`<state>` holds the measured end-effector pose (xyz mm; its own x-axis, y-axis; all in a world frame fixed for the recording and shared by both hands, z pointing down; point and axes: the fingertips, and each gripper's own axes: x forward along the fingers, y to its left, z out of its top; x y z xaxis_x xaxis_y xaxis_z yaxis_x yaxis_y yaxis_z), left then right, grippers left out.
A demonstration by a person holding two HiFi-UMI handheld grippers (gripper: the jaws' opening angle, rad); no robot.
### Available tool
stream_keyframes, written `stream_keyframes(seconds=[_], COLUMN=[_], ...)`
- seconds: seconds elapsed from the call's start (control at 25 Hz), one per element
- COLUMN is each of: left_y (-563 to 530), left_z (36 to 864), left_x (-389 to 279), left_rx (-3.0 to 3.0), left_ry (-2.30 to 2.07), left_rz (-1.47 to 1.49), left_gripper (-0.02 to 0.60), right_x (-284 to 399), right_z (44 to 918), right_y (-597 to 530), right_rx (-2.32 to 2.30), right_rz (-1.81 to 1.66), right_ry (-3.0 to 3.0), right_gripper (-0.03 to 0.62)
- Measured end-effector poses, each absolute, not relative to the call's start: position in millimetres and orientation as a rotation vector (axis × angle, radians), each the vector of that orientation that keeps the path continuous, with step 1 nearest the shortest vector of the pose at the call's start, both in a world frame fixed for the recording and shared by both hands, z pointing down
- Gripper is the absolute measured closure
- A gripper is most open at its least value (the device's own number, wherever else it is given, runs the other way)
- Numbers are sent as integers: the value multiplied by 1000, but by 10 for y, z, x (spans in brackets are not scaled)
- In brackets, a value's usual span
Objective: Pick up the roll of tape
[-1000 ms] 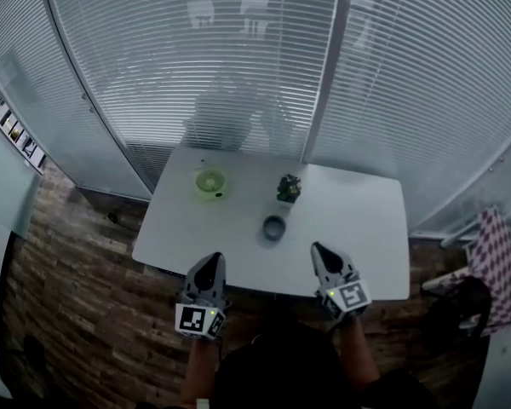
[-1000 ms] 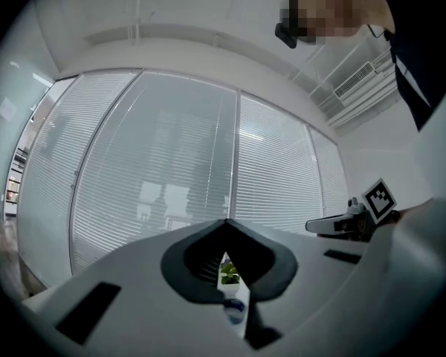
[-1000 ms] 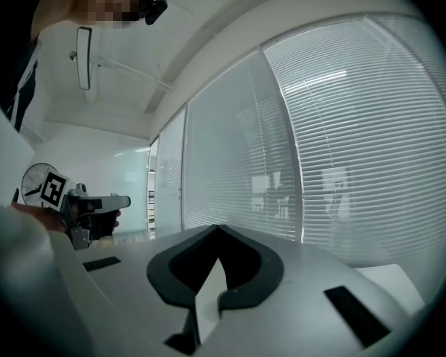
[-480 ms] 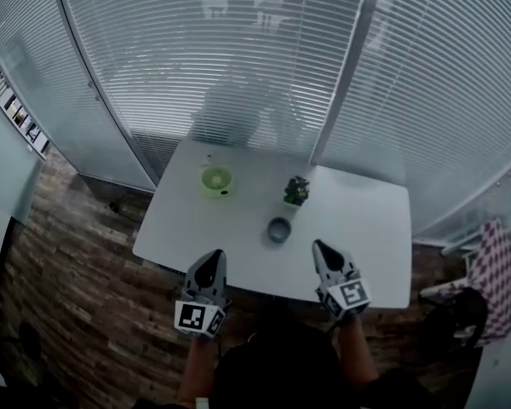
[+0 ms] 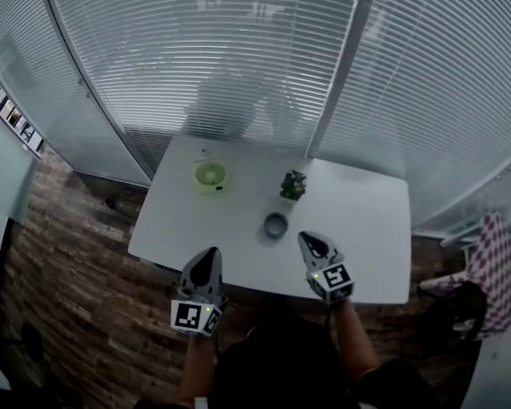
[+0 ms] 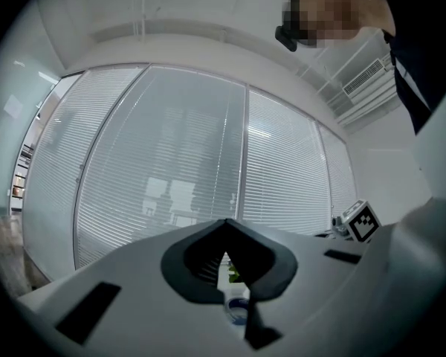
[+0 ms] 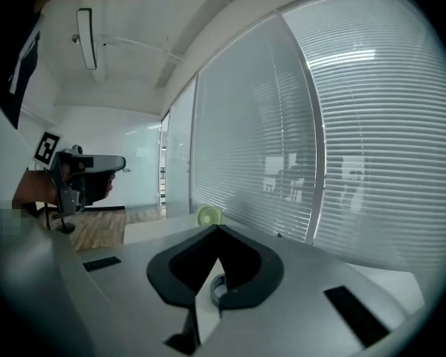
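Right gripper [image 5: 310, 240], jaws together, seemingly hovers near tape roll [image 5: 275, 225].

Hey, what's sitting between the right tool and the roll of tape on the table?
Nothing. The head view shows only a bare stretch of white table between the right tool and the roll of tape.

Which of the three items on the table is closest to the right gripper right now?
The roll of tape, the grey ring just ahead of the right gripper. The potted plant and the green round object sit farther back toward the blinds.
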<state>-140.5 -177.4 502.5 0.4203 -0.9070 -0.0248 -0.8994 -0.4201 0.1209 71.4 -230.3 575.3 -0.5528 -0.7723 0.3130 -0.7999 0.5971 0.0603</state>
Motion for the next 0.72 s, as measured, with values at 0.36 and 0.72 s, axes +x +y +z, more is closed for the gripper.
stream_keyframes(seconds=[0.36,0.72], left_y=[-1846,-1883], left_z=[5044,5071], left_x=[-1440,-1466], left_rx=[2550,2522], left_ry=[-1655,-1654], left_rz=[-129,-158], left_gripper=[576,576], right_x=[666,576], right_z=[6082,6598], right_y=[-2472,-2653], right_rx=[1248,1136], right_rz=[276,335], right_ry=[-2476,-2402], right_gripper=[588,588])
